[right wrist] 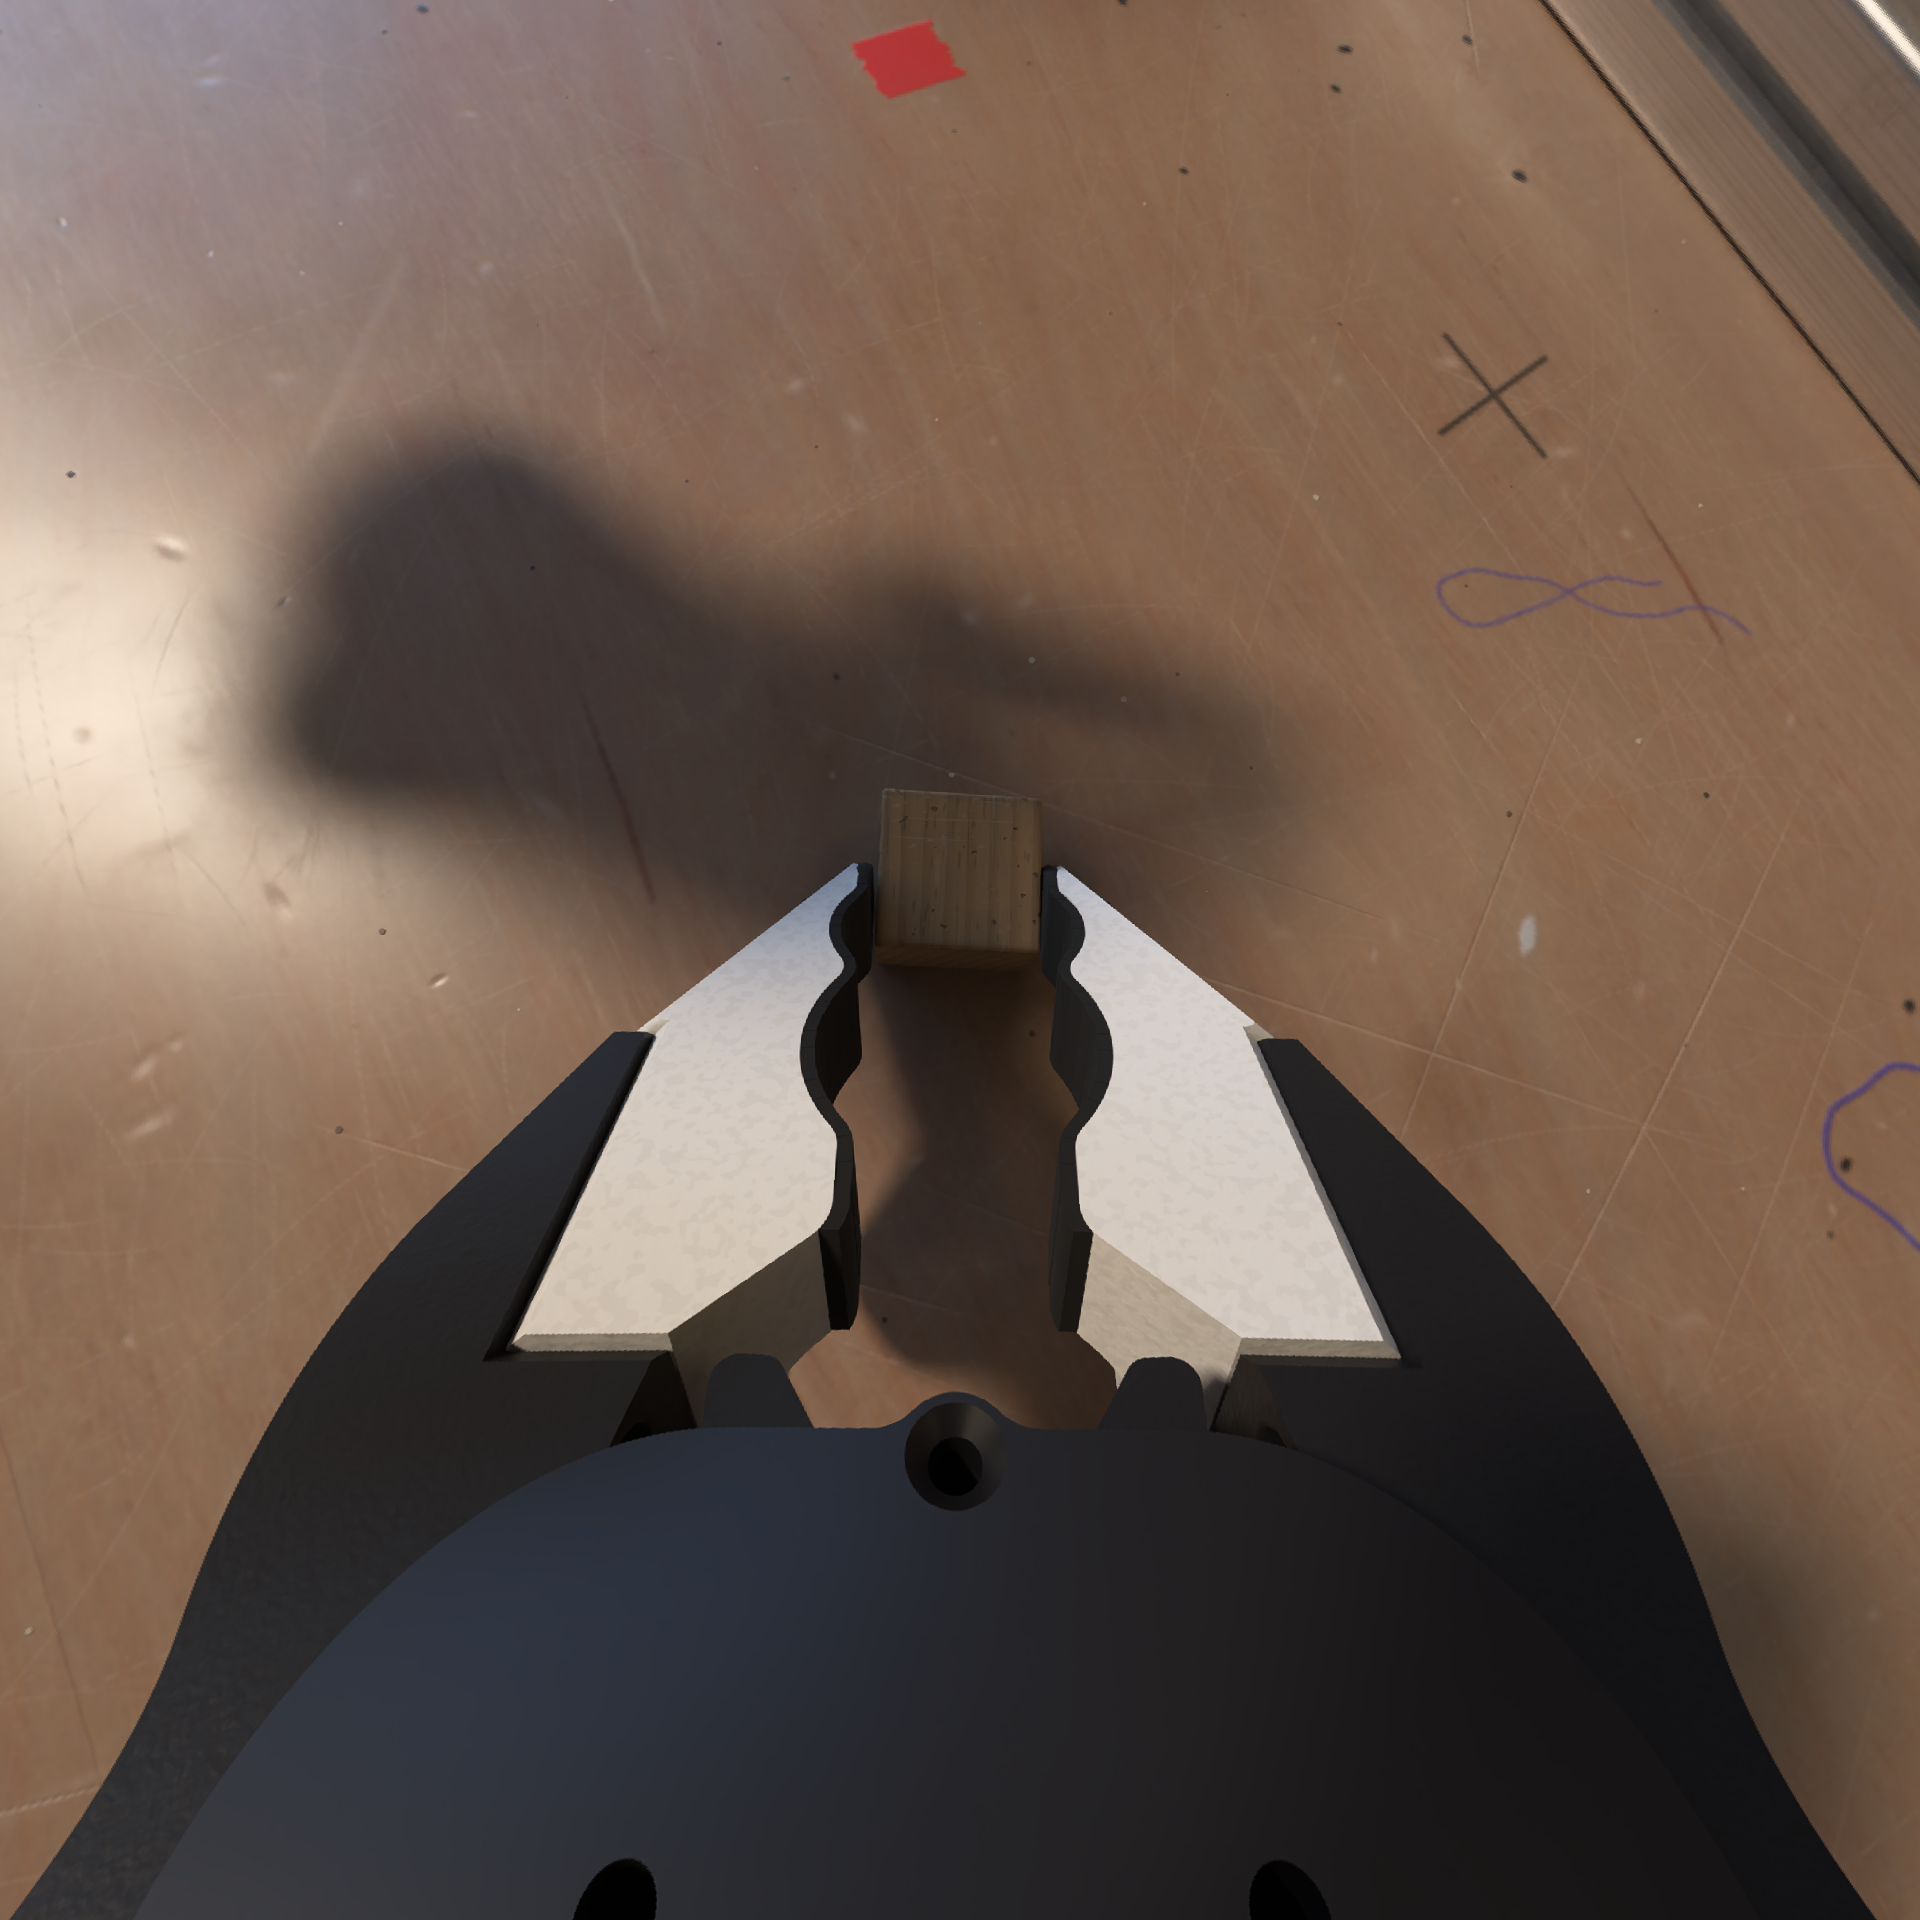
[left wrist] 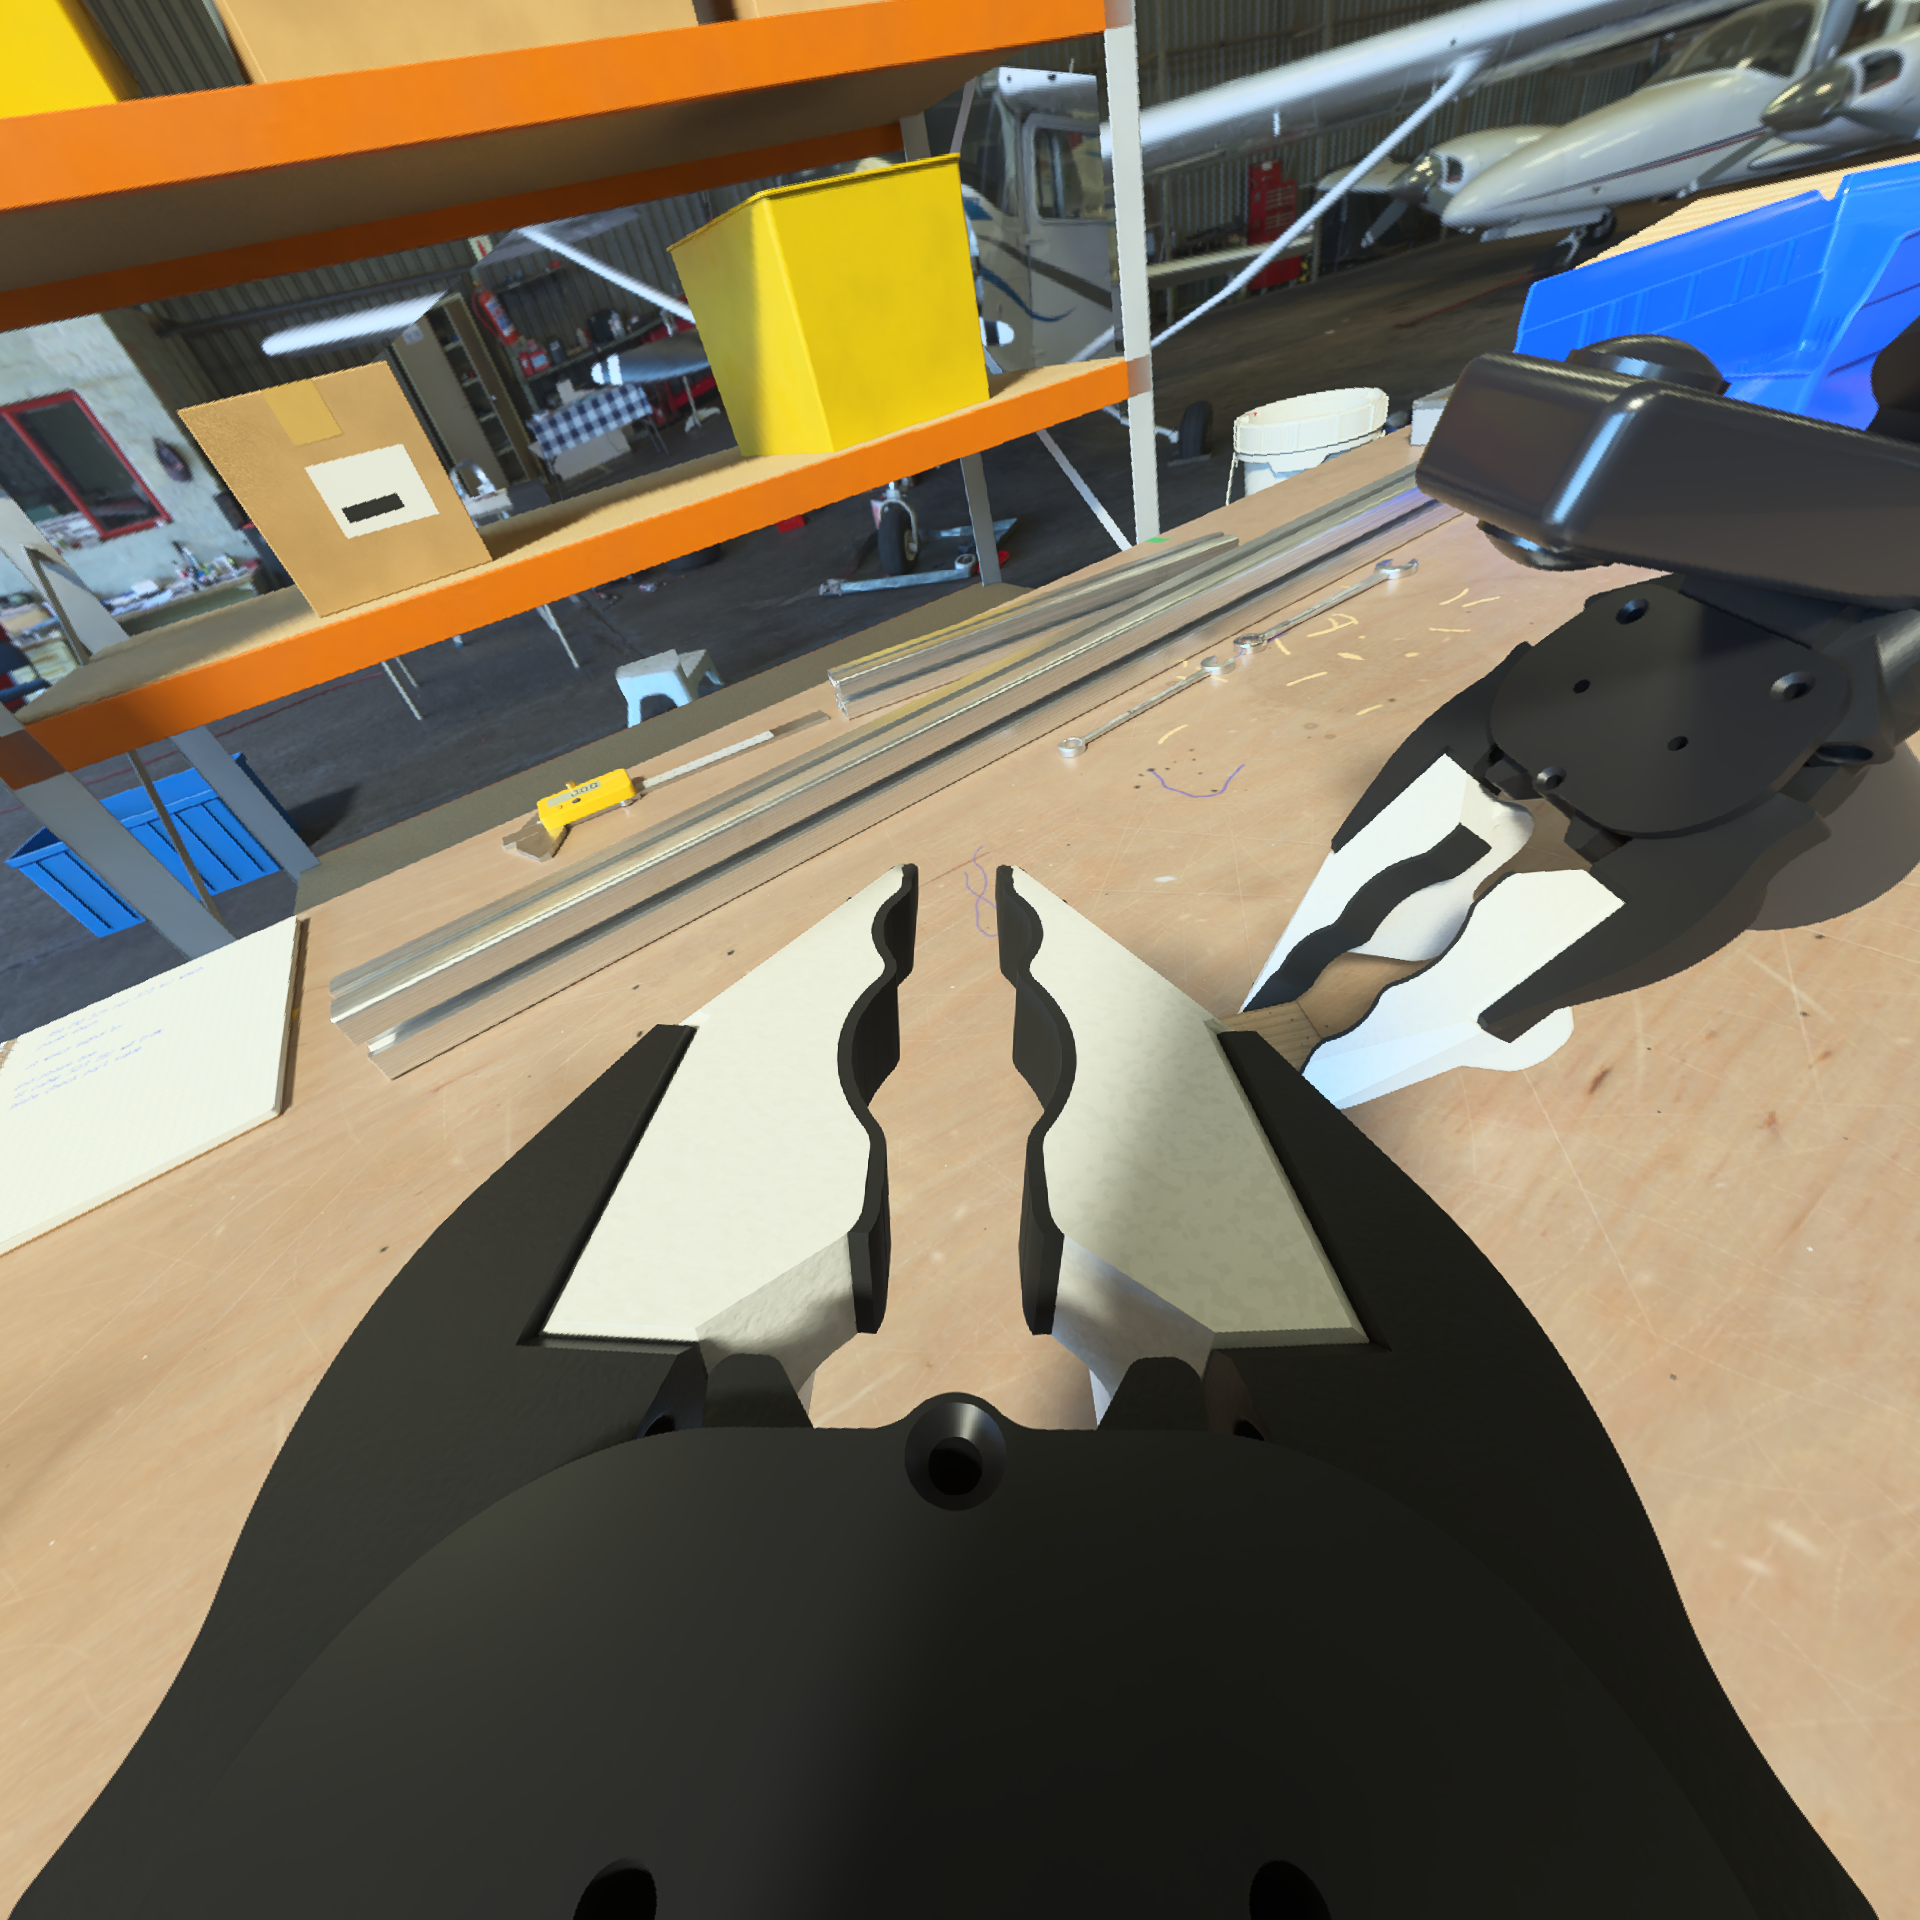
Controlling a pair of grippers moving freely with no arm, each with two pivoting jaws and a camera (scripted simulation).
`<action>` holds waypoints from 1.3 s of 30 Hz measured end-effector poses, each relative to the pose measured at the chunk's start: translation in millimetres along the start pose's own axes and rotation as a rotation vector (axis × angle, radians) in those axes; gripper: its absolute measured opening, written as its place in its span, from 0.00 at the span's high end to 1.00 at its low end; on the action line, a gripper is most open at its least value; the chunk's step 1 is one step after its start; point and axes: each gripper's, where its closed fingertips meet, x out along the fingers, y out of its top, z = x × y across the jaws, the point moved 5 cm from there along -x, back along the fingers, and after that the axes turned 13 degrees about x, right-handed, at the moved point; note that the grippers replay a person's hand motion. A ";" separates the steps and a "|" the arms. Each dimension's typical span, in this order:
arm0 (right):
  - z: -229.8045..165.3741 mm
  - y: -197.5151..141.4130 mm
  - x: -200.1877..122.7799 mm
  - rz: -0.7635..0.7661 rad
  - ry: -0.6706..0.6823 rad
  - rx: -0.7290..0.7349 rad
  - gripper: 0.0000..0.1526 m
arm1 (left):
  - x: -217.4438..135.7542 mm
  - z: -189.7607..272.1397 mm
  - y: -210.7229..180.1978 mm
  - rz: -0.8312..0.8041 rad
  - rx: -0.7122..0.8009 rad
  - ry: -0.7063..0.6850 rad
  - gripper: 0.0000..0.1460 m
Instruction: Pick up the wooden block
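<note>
Jaws of right gripper (right wrist: 957, 914) set either side of wooden block (right wrist: 958, 878), tips touching or just beside its side faces; cannot tell for certain whether clamped yet, but looks like contact on both sides. Block sitting on surface (right wrist: 416, 312), not lifted, in shadow. Judged: approach done, squeeze roughly done, lift left. Left gripper (left wrist: 956, 883) jaws slightly apart, holding nothing, hovering over bare surface just beside the right one; sliver of block visible between the two in left wrist view.

Surface: scratched plywood, pen scribbles, drawn cross (right wrist: 1493, 395), red tape patch (right wrist: 906, 57). Farther out: long metal rails (left wrist: 883, 758), spanners (left wrist: 1236, 649), yellow measuring tool (left wrist: 584, 805), white pad (left wrist: 145, 1060) at left edge, blue bin (left wrist: 1714, 281) and white bucket (left wrist: 1309, 426) at far end.

Beyond: orange shelving (left wrist: 582, 561) with cardboard box (left wrist: 332, 483) and yellow bin (left wrist: 842, 312); hangar with small planes (left wrist: 1621, 145).
</note>
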 end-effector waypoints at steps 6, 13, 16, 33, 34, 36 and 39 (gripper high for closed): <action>3.9 0.7 -0.1 0.016 0.037 0.074 0.80 | -0.9 -0.7 -1.9 -0.005 -0.009 -0.004 0.90; 13.7 10.8 -22.4 0.146 0.197 0.259 0.80 | -1.9 0.1 -3.5 -0.012 -0.007 -0.013 0.90; 19.9 14.0 -32.9 0.196 0.251 0.319 0.80 | -1.5 1.7 -4.6 -0.018 -0.008 -0.023 0.90; 30.7 57.4 -60.0 0.165 0.147 0.242 0.80 | 4.2 15.7 -9.0 -0.058 -0.022 -0.065 0.90; 30.4 61.6 -59.2 0.153 0.143 0.218 0.80 | 4.2 15.4 -9.5 -0.059 -0.030 -0.066 0.90; 29.7 69.0 -57.0 0.119 0.123 0.171 0.80 | 4.0 14.5 -10.5 -0.059 -0.043 -0.064 0.90; 26.5 77.2 -53.3 0.074 0.134 0.120 0.80 | 3.8 13.6 -12.8 -0.064 -0.052 -0.062 0.90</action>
